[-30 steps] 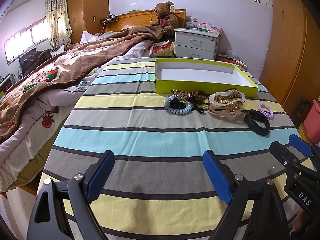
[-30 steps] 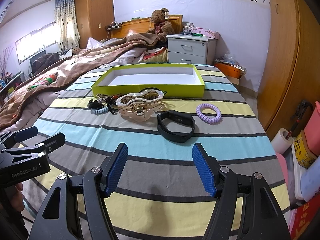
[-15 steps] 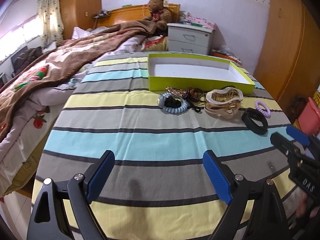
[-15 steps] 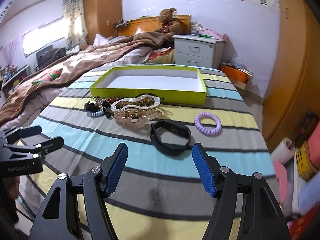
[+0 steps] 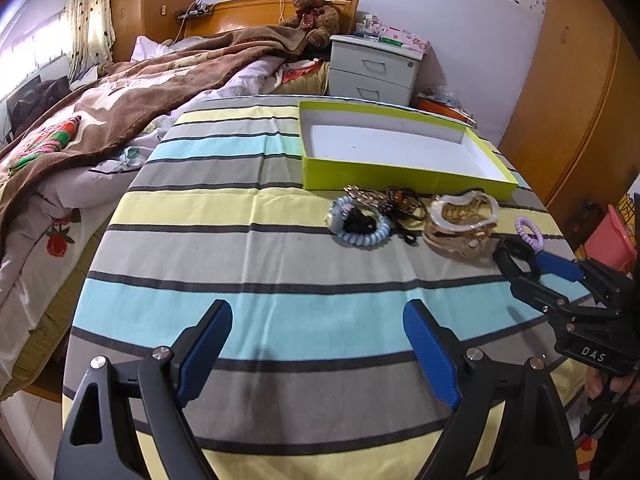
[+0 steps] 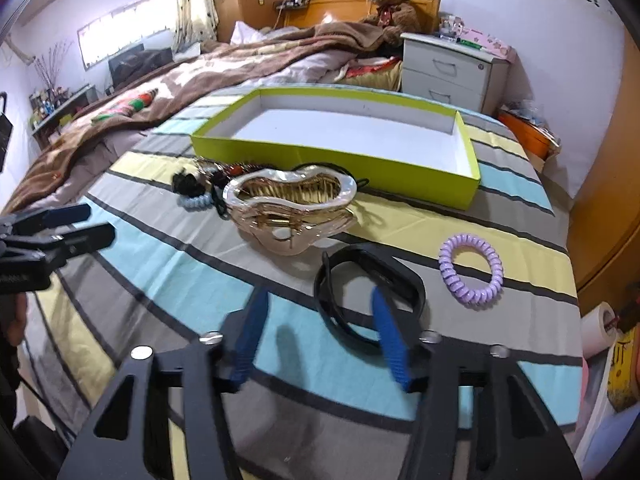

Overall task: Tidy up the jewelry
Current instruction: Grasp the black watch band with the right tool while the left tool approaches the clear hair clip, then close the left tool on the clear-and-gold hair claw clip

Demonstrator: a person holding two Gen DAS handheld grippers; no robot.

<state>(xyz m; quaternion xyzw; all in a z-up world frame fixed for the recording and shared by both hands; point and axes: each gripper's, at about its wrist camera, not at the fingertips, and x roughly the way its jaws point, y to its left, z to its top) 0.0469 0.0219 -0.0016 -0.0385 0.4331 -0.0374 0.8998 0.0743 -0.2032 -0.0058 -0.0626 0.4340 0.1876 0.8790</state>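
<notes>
Striped cloth: a table (image 5: 280, 248) covered in grey, yellow and pale blue bands with thin dark lines carries everything.
Bed: lies at 10 o'clock of the table in the left wrist view, under a brown blanket (image 5: 132, 92), with a teddy bear (image 5: 314, 12) at the headboard.
Nightstand: a white two-drawer unit (image 5: 374, 74) stands at 12 o'clock beyond the table.
Lime box: a shallow lime-green tray (image 6: 464, 186) with a white floor sits at the far side of the table, nothing in it.
Left gripper: the left gripper (image 5: 318, 334) hovers over the pale blue band at the near edge, blue pads wide apart, nothing between them.
Right gripper: the right gripper (image 6: 318, 312) has its jaws closing; its right pad reaches inside the black band's loop, the left pad outside, no pad pressing yet.
Hair claw: a pearly, gold-toothed claw clip (image 6: 290, 210) lies just in front of the tray.
Black band: a black wristband (image 6: 400, 276) lies at 5 o'clock of the claw, near it.
Blue coil: a pale blue spiral hair tie (image 5: 362, 228) lies at 9 o'clock of the claw, touching dark tangled pieces (image 5: 402, 202).
Purple coil: a lilac spiral hair tie (image 6: 470, 270) lies at 3 o'clock of the black band, apart from it.
</notes>
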